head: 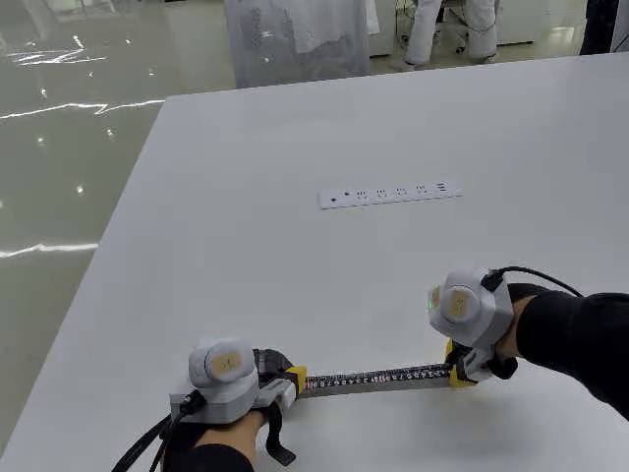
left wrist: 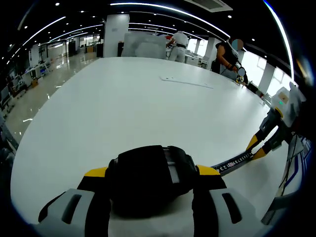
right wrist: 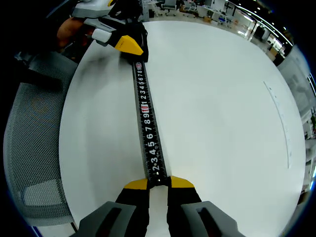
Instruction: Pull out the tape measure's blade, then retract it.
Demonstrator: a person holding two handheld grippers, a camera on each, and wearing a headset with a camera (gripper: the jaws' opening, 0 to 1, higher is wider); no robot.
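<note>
Low over the desk (head: 344, 118), the left hand-held gripper (head: 282, 383) clamps the tape measure (left wrist: 148, 182), the right hand-held gripper (right wrist: 158, 185) pinches the blade (right wrist: 147, 128); a slip would whip it back.

Room, as we log it:
- white worktable (head: 393, 128), large
- white power strip (head: 390, 194) lying on it
- glossy pale floor (head: 69, 118) carrying light reflections
- grey mesh chair (right wrist: 34, 148) beside the table
- ceiling light strips (left wrist: 148, 5)
- what we take for bright windows (left wrist: 254, 64), far side

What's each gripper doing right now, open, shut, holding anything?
Left gripper: shut on the tape measure.
Right gripper: shut on the end of the blade.
</note>
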